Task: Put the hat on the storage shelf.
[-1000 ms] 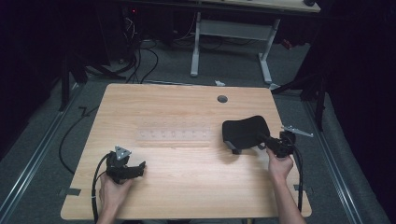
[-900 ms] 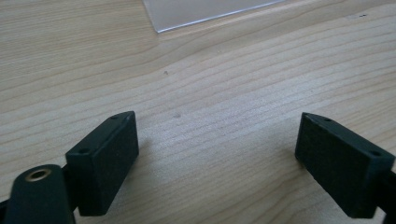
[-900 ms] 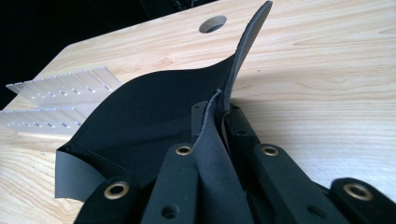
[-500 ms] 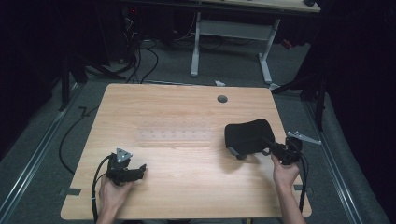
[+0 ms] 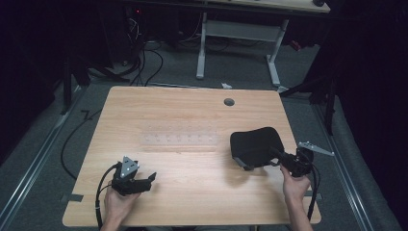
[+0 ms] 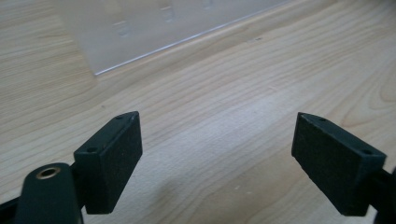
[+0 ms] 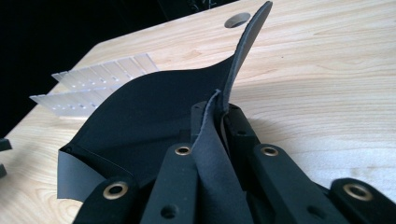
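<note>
The black sheet (image 5: 254,147) near the bench's right edge looks light, thin and floppy, so an edge pinch suits it. The right gripper (image 5: 281,160) has its jaws clamped on that sheet's edge; the left gripper (image 5: 144,180) stands wide open, holding nothing.

I counted two grippers, the left gripper (image 5: 144,180) and the right gripper (image 5: 278,156), each in one of two hands, the left hand (image 5: 119,204) and the right hand (image 5: 296,185), and each trailing one cable. On the single wooden worktop (image 5: 192,115) I saw one black sheet of soft material (image 5: 252,144) and one clear plastic sheet (image 5: 178,136) with a row of small holes, plus one round hole (image 5: 229,102) in the worktop itself. Beyond it I made out one further table frame (image 5: 238,31) on two white legs.
</note>
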{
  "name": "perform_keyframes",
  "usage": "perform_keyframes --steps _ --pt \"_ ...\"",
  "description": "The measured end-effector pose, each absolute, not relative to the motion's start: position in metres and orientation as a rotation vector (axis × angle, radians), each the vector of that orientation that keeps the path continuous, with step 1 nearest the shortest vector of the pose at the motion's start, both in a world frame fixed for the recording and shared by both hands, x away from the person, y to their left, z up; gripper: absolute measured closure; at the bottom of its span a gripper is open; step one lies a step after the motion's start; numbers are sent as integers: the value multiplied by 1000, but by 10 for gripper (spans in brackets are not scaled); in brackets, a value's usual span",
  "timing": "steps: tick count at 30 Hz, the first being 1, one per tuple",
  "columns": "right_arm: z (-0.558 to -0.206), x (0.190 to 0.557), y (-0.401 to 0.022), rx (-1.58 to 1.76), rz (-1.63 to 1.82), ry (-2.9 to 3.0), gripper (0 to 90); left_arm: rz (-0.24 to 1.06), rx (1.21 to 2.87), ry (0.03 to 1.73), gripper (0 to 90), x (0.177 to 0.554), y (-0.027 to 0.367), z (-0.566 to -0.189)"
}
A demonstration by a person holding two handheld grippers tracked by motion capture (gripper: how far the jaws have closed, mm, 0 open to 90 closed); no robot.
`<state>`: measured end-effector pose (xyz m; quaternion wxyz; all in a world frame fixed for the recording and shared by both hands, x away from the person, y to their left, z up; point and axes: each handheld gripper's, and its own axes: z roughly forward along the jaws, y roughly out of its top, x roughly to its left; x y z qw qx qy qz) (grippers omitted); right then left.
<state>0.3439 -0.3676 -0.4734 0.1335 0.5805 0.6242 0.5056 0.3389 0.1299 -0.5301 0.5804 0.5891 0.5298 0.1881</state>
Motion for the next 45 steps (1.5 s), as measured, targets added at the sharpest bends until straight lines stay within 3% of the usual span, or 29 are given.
perform_keyframes --steps 23,45 --pt "-461 329 -339 1567 1563 1906 851 377 1454 1079 227 324 95 -504" --pt "-443 329 -292 1482 1629 2046 849 322 1434 956 153 313 65 -482"
